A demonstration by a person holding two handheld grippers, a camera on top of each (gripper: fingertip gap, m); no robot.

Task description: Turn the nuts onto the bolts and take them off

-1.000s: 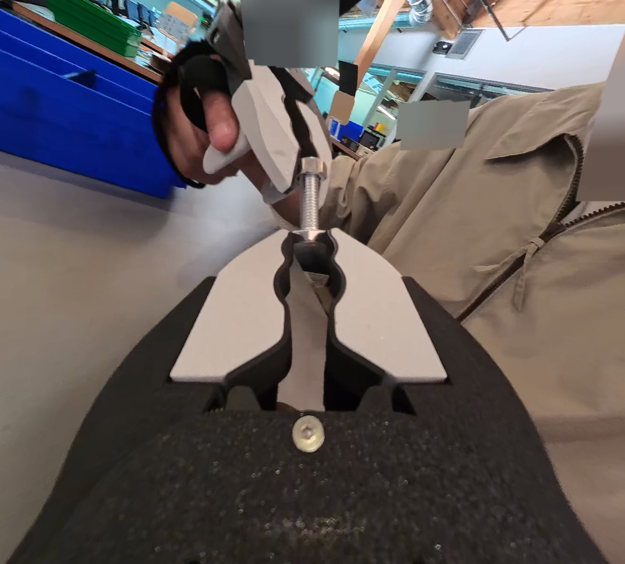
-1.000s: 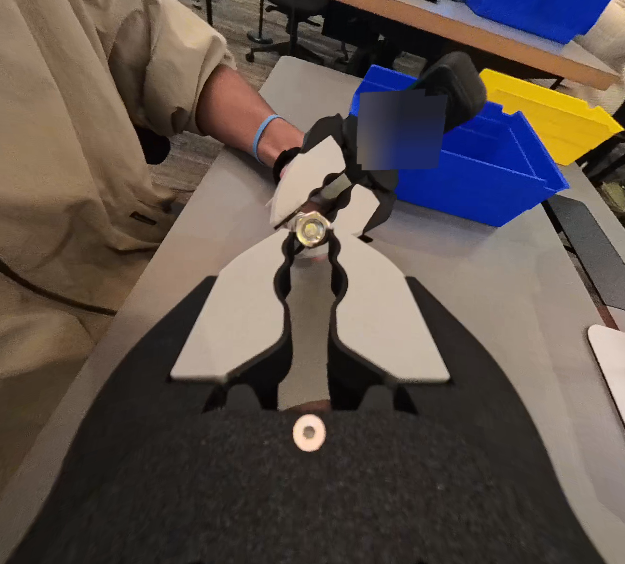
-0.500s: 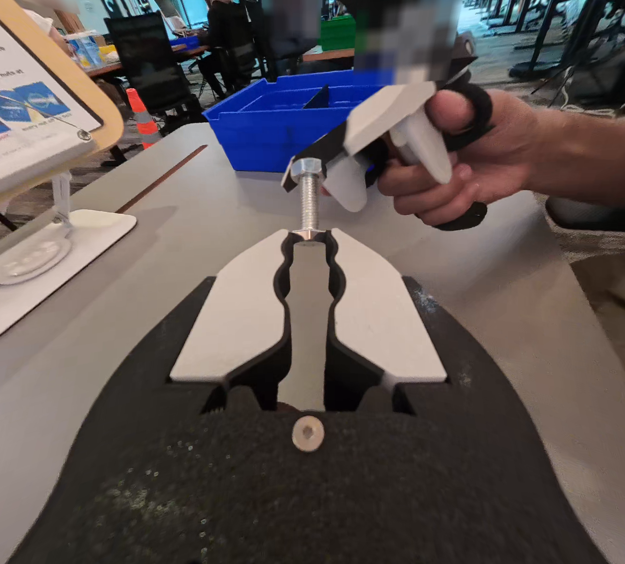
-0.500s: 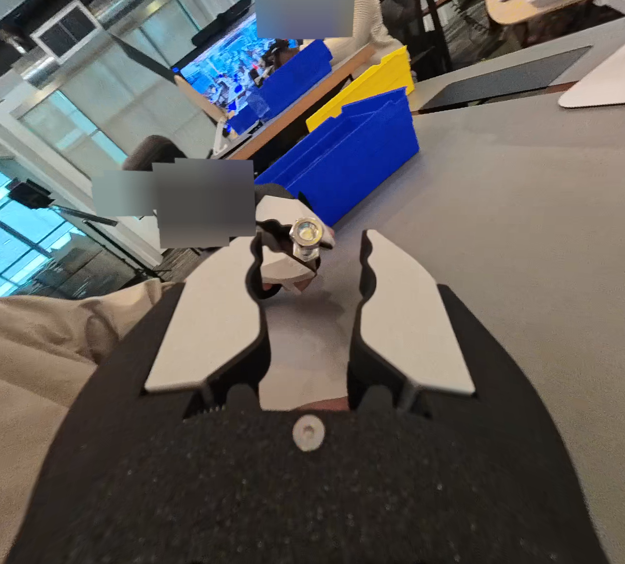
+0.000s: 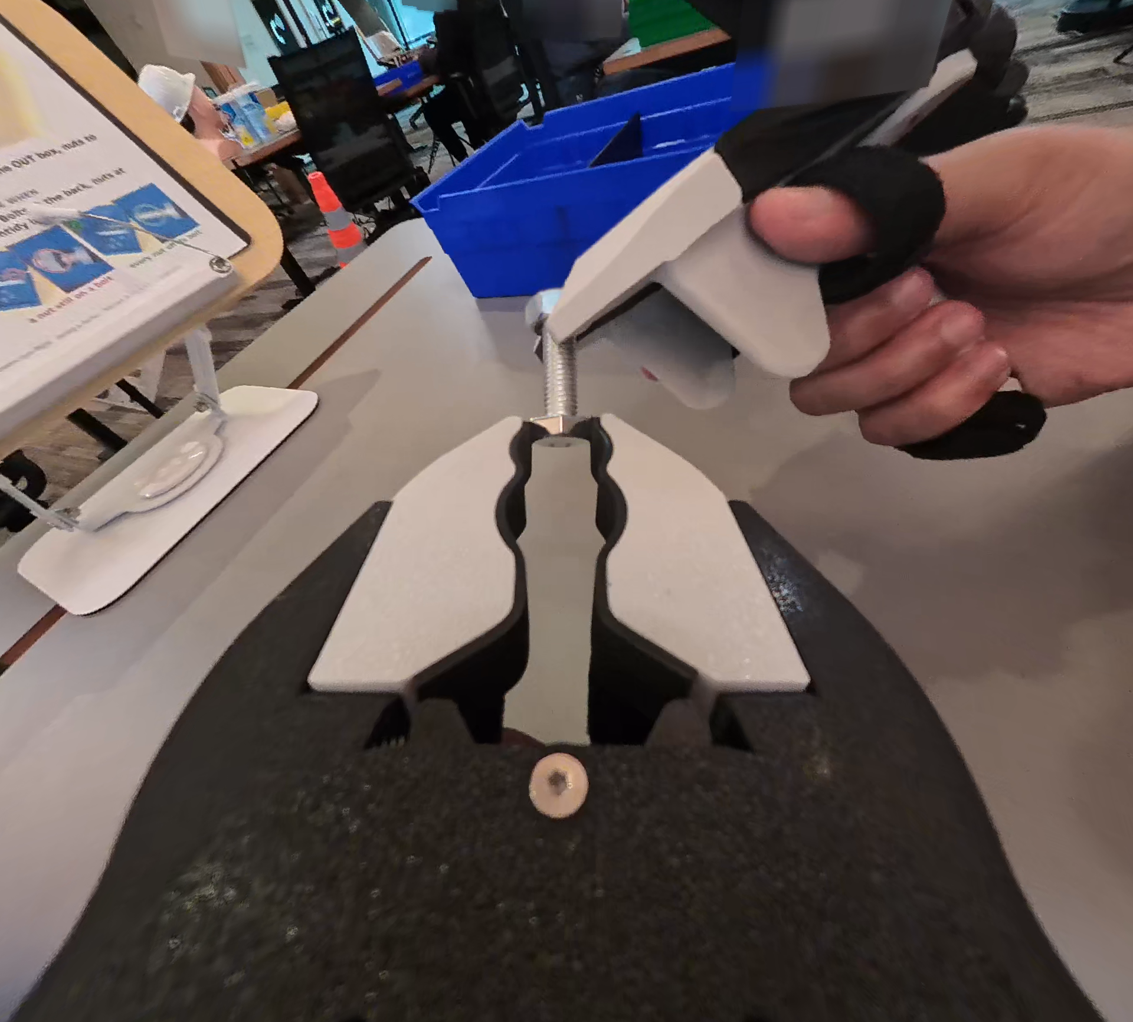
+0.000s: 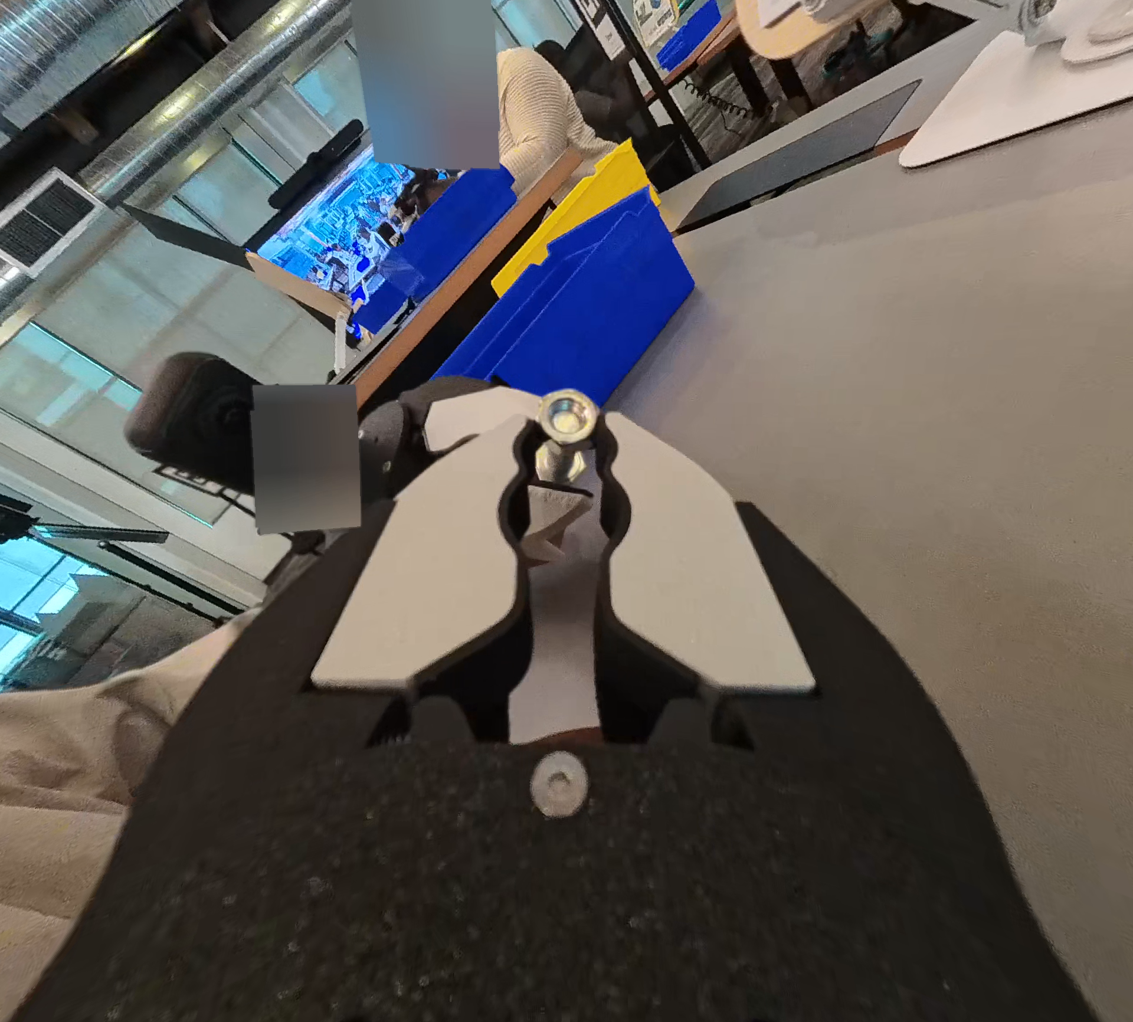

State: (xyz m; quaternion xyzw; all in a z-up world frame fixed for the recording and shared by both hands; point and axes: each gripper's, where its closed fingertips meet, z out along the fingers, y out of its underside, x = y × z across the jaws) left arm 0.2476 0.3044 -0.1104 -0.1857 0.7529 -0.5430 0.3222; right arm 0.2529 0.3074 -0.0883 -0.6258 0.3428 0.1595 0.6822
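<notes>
My left gripper (image 5: pixel 556 427) is shut on the hex head of a silver bolt (image 5: pixel 558 373) and holds it upright above the grey table (image 5: pixel 919 563). A silver nut (image 5: pixel 539 307) sits at the top end of the bolt's thread. My right gripper (image 5: pixel 567 327) comes in from the right, held by a hand (image 5: pixel 981 269), and is shut on that nut. In the right wrist view the nut (image 6: pixel 567 417) sits between my right gripper's (image 6: pixel 567 428) fingertips, with the bolt head (image 6: pixel 558 465) behind it and the left gripper's fingers (image 6: pixel 466 419) around it.
A blue bin (image 5: pixel 552 208) stands on the table behind the bolt, with a yellow bin (image 6: pixel 582 202) beyond it. A sign board on a white stand (image 5: pixel 184 465) is at the left. People sit at desks in the background. Both grippers' tips are close together, under 4 cm apart.
My right gripper opened off the nut half a second ago, turned back, and has shut on the nut again. My left gripper has kept its hold on the bolt head throughout.
</notes>
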